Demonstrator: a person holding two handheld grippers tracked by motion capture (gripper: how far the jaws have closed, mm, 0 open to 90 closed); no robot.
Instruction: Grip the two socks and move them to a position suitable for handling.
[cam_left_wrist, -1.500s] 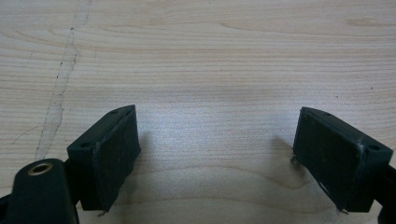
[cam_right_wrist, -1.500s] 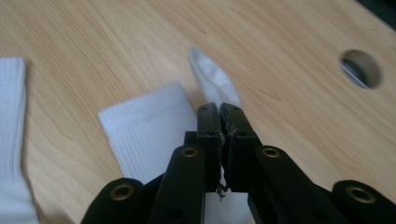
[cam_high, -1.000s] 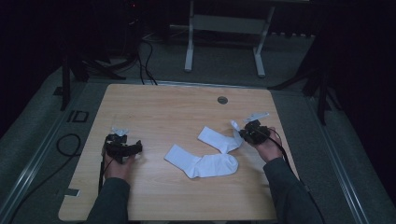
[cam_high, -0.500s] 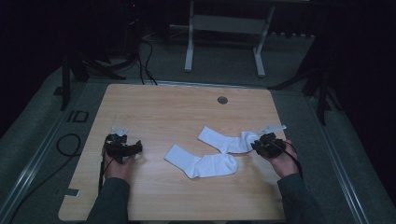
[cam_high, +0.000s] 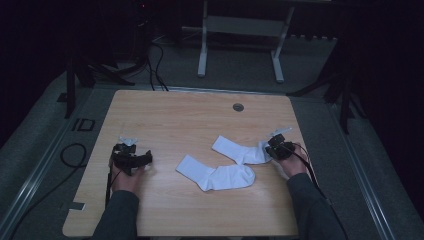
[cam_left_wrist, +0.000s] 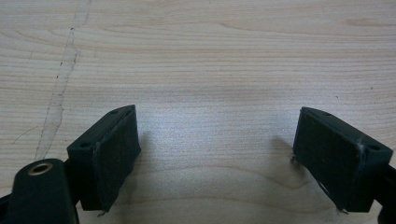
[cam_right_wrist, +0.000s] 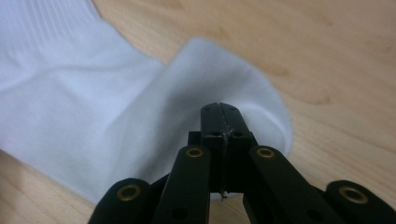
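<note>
A pale wooden desk (cam_high: 200, 120) with rounded corners stands on a grey floor (cam_high: 45, 150); a metal stand (cam_high: 240, 30) and dark cables (cam_high: 155, 65) lie beyond its far edge, and a small round grommet (cam_high: 238, 107) sits near the middle of that edge.

Two white socks lie on the right half of the desk. The nearer sock (cam_high: 215, 173) lies flat toward the middle, its cuff end pointing left. The far sock (cam_high: 240, 151) lies just beyond it, running from the middle toward the right, and the two appear to touch or overlap where they meet, though the high view is too coarse to be sure.

The right gripper (cam_high: 272, 150) is at the right end of the far sock. In the right gripper view its jaws have just been closing and now stand pressed together, tips down on the rounded toe end of that sock (cam_right_wrist: 140, 116). Whether a fold of cloth is caught between them cannot be told, since the seam between the pads looks bare at its visible tip.

The left gripper (cam_high: 145, 159) rests low on the left side of the desk, well apart from both socks. In the left gripper view its jaws are spread wide over bare wood (cam_left_wrist: 201, 60), with nothing between them.
</note>
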